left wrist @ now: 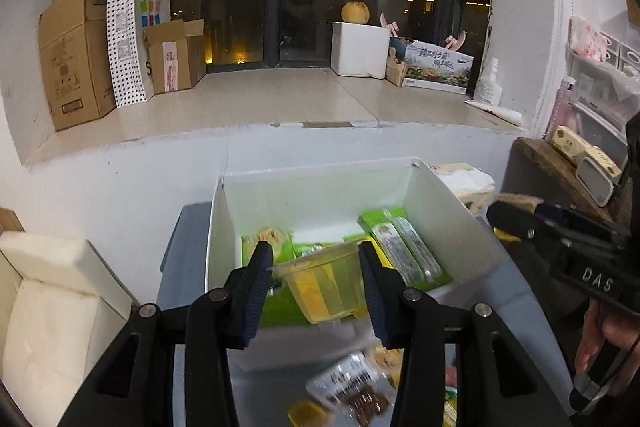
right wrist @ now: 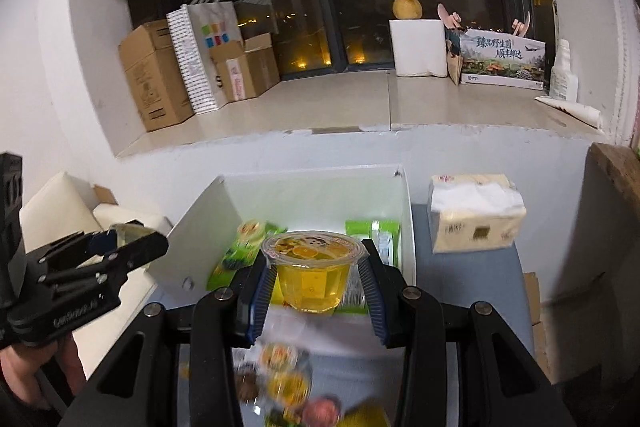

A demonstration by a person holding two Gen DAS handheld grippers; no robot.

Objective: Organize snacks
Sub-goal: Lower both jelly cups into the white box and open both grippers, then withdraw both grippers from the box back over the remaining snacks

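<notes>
My left gripper (left wrist: 316, 273) is shut on a yellow jelly cup (left wrist: 324, 287), held tilted over the front of a white open box (left wrist: 316, 183). Green snack packs (left wrist: 400, 247) lie inside the box. My right gripper (right wrist: 316, 277) is shut on a second yellow jelly cup (right wrist: 312, 275) with a printed lid, held upright over the front of the same box (right wrist: 316, 183), which holds green packs (right wrist: 244, 247). The left gripper (right wrist: 132, 247) shows at the left of the right wrist view, the right gripper (left wrist: 516, 217) at the right of the left wrist view.
Loose snacks (left wrist: 352, 391) lie blurred on the grey table (left wrist: 188, 247) below the grippers, also in the right wrist view (right wrist: 288, 387). A tissue pack (right wrist: 474, 215) stands right of the box. A white cushion (left wrist: 48, 291) is at the left. Cardboard boxes (left wrist: 76, 59) sit on the window ledge.
</notes>
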